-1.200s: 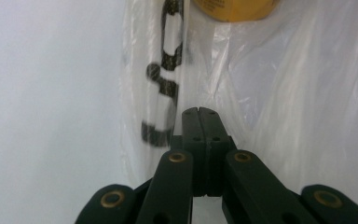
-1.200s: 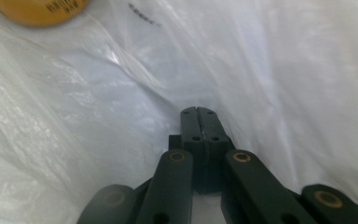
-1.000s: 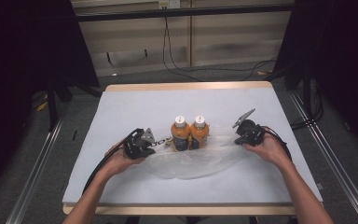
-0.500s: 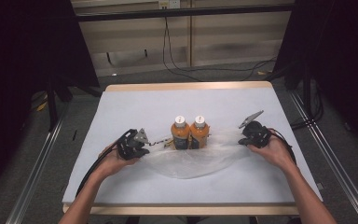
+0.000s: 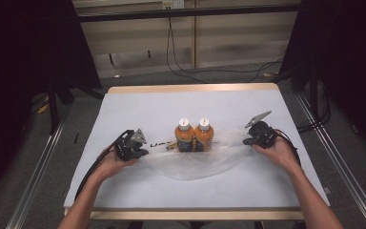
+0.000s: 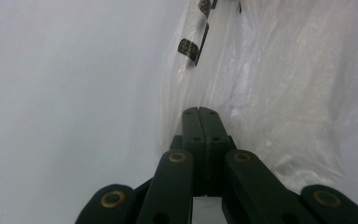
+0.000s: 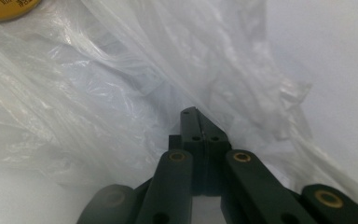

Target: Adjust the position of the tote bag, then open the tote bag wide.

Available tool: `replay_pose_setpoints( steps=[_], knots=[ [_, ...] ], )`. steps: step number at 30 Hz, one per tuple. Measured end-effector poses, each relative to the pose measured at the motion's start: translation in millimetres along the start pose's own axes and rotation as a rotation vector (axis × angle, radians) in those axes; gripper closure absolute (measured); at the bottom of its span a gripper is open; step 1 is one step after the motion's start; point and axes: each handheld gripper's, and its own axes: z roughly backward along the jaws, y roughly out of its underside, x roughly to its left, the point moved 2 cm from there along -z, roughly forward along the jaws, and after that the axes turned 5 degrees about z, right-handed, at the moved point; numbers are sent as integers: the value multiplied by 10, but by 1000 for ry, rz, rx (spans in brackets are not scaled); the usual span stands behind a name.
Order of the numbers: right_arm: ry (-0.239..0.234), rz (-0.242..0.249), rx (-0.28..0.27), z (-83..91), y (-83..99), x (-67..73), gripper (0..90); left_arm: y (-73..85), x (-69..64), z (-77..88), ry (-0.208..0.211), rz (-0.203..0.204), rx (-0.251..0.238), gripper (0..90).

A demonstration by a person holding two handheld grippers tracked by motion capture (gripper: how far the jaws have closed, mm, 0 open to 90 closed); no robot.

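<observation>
White sheeting covers the table [image 5: 124, 109], with dark surroundings and cables on the floor beyond.

Seen along the left gripper [image 6: 199, 111], the jaws are pressed fully together, their tips pinching the edge of the clear plastic bag [image 6: 279, 84]; how much film sits between them is hard to make out. The right gripper [image 7: 195, 112] is likewise closed tight, with bag film bunched around its tips. From above, the left gripper [image 5: 132, 144] holds the bag's left end and the right gripper [image 5: 258, 134] its right end, the bag [image 5: 195, 162] stretched between them across the middle of the table.

Two orange bottles [image 5: 193, 135] with white caps stand upright, touching side by side, at the bag's far edge; whether they are inside the film or just behind it cannot be told. Dark print on the bag is too blurred to read.
</observation>
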Motion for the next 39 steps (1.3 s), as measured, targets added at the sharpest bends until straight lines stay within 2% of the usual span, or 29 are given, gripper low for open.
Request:
replay_pose_setpoints(
  steps=[1, 3, 4, 6, 8, 9, 10, 11, 14, 16, 17, 20, 23, 25, 26, 32, 33, 35, 37, 39],
  knots=[
    [0, 1, -5, -2, 3, 3, 900, 11, -4, 1, 0, 17, -7, 900],
    [0, 10, -3, -1, 8, 6, 900, 10, -20, 4, -18, 6, 2, 900],
    [1, 2, -1, 4, 14, 1, 900, 6, -22, 7, -21, -3, 9, 900],
    [-14, -7, -11, 13, 41, -16, 900, 14, -38, -1, -28, 12, -6, 900],
    [-14, -27, -7, 28, 61, -18, 900, 22, -43, 14, -30, 7, 4, 900],
    [-13, -28, -13, 28, 69, -19, 900, 33, -37, 23, -26, 1, 7, 900],
    [-13, -33, -15, 28, 72, -21, 900, 42, -30, 21, -22, 15, -8, 900],
    [-10, -36, -15, 27, 71, -17, 900, 52, -15, 31, -7, 23, -2, 900],
    [0, -29, -13, 30, 70, -1, 900, 60, -14, 33, -9, 32, -7, 900],
    [-6, -34, -40, 29, 77, 0, 900, 62, 18, 33, 10, 49, -15, 900],
    [-6, -20, -56, 26, 83, -6, 900, 69, 21, 36, 14, 55, -15, 900],
    [-20, -42, -66, 45, 77, 8, 900, 99, 44, 35, 36, 75, -51, 900],
    [-45, -53, -119, 88, 57, 10, 900, 132, 60, 52, 69, 104, -86, 900],
    [-59, -68, -146, 118, 50, 14, 900, 125, 43, 62, 77, 112, -116, 900],
    [-63, -65, -157, 136, 49, 16, 900, 121, 34, 76, 77, 110, -114, 900],
    [-85, -59, -238, 219, 31, 82, 900, 70, -23, 161, 78, 139, -203, 900],
    [-92, -53, -249, 228, 26, 87, 892, 59, -19, 181, 91, 140, -218, 882],
    [-83, -43, -261, 250, 3, 108, 809, 41, -20, 224, 98, 161, -246, 829],
    [-81, -33, -272, 258, -12, 133, 805, 33, -26, 258, 101, 167, -268, 814],
    [-84, -35, -280, 264, -22, 144, 782, 26, -42, 275, 97, 173, -281, 750]
  ],
)
